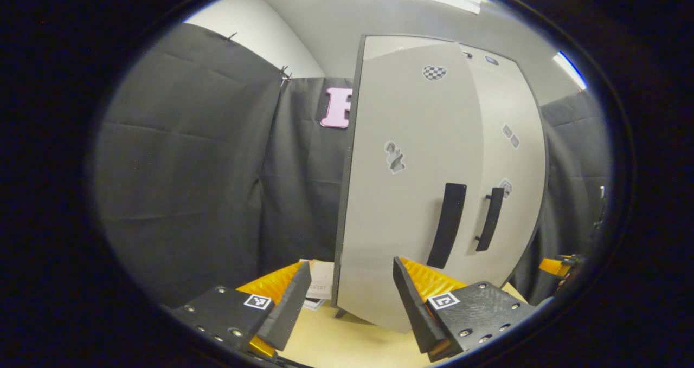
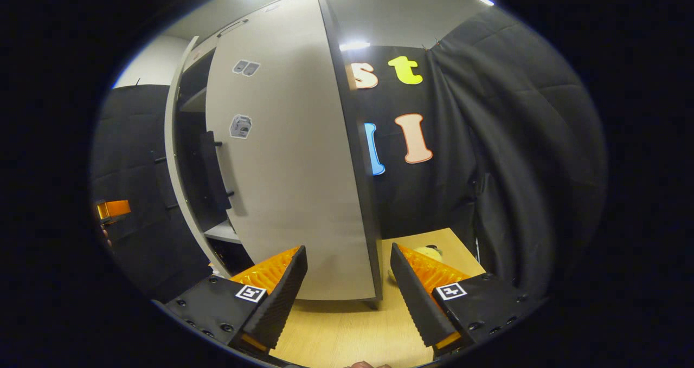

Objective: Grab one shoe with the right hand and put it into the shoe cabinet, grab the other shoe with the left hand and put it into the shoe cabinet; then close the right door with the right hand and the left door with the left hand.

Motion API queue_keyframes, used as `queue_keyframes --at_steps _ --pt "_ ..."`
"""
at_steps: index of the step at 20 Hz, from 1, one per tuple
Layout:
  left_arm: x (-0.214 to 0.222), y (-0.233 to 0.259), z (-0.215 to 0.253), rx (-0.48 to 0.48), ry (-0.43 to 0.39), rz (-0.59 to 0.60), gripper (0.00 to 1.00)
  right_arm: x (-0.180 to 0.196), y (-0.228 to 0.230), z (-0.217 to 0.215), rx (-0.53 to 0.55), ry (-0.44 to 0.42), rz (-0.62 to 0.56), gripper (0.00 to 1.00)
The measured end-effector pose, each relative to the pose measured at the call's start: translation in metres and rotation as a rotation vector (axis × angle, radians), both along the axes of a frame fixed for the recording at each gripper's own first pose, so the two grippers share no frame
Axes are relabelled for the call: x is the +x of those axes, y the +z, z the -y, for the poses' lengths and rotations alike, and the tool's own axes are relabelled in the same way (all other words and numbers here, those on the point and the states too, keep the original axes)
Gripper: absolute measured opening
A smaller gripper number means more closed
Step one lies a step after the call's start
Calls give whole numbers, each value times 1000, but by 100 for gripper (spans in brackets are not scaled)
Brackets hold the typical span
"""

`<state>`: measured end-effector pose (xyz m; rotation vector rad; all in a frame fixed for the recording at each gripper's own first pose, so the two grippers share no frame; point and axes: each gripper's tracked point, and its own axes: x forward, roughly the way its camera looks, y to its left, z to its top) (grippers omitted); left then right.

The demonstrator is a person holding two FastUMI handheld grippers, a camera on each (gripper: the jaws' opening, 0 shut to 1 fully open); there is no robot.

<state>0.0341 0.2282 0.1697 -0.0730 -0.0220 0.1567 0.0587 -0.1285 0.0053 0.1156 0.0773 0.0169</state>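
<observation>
Jaws wide apart, empty, on both your left gripper (image 1: pixel 347 286) and right gripper (image 2: pixel 347 273). Shoe cabinet (image 1: pixel 504 156) stands on counter (image 2: pixel 347 330); left door (image 1: pixel 406 194) ajar, right door (image 2: pixel 293 184) nrly shut.

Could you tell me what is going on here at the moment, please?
A person holds two grippers in front of a shoe cabinet. The left gripper is open, facing the left door, which stands partly closed. The right gripper is open too, before the right door, nearly shut. Neither gripper holds anything.
</observation>
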Motion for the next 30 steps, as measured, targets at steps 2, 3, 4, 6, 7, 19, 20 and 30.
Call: queue_keyframes --at_steps 2,3,4,6,7,19,20,30 --pt "-3 4 -1 10 0 19 92 -1 12 -8 -10 2 27 98" --pt "-6 5 -2 8 -4 31 92 -3 17 -11 -12 -4 36 98" --pt "-8 8 -3 2 -11 46 92 -5 21 -15 -13 -8 46 98" --pt "-15 10 -6 -10 -33 78 92 -10 31 -23 -18 -20 75 98" --pt "-16 10 -9 -19 -40 87 92 -13 34 -25 -23 -31 82 98" --pt "-17 -12 -48 -101 -117 119 92 -69 14 -28 -52 -192 85 98" --pt "-21 -17 -55 -94 -111 119 92 -71 10 -30 -48 -198 78 98" --pt "-20 -38 -69 -115 -122 103 88 -93 8 -41 -61 -229 61 98"
